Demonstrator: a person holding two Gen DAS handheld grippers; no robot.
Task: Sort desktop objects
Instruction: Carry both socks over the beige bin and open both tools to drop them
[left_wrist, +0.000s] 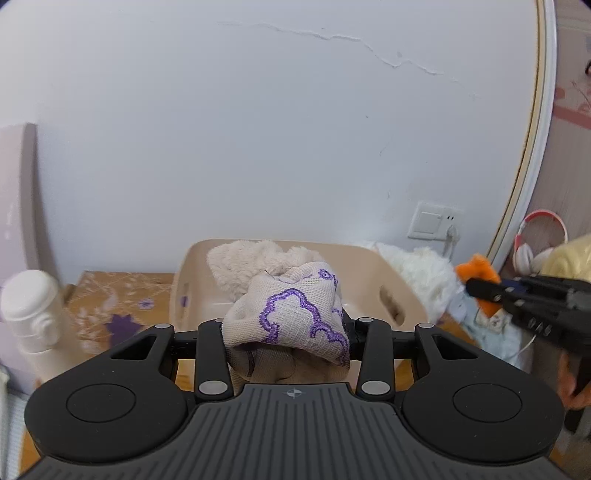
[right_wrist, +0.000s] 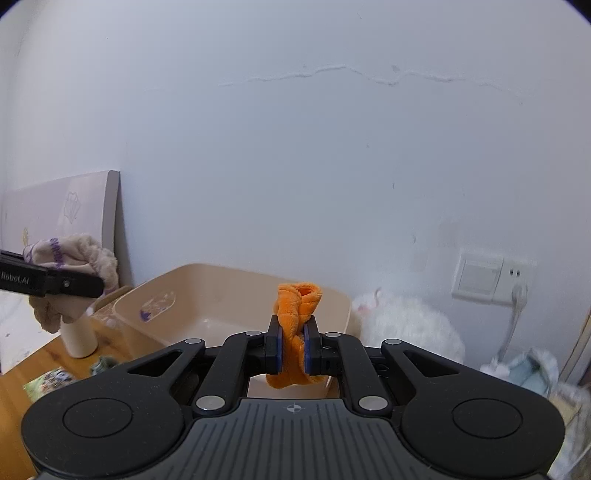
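My left gripper (left_wrist: 288, 334) is shut on a bunched beige cloth item (left_wrist: 295, 310) with purple embroidered outlines and a fluffy lining. I hold it in the air in front of a beige plastic bin (left_wrist: 391, 280). My right gripper (right_wrist: 293, 349) is shut on a rolled orange fleece cloth (right_wrist: 297, 306), its blue pads pressing both sides, also in front of the bin (right_wrist: 229, 291). In the left wrist view the right gripper (left_wrist: 478, 287) comes in from the right with the orange cloth (left_wrist: 476, 271). In the right wrist view the left gripper (right_wrist: 98, 286) with its beige item (right_wrist: 74, 251) shows at the left.
A white bottle (left_wrist: 31, 310) stands left of the bin on the wooden table (right_wrist: 33, 354). A white fluffy item (right_wrist: 410, 325) lies right of the bin, below a wall switch and socket (right_wrist: 484, 277) with a plugged cable. Pink headphones (left_wrist: 535, 236) are at the far right. A small printed card (right_wrist: 48, 380) lies on the table.
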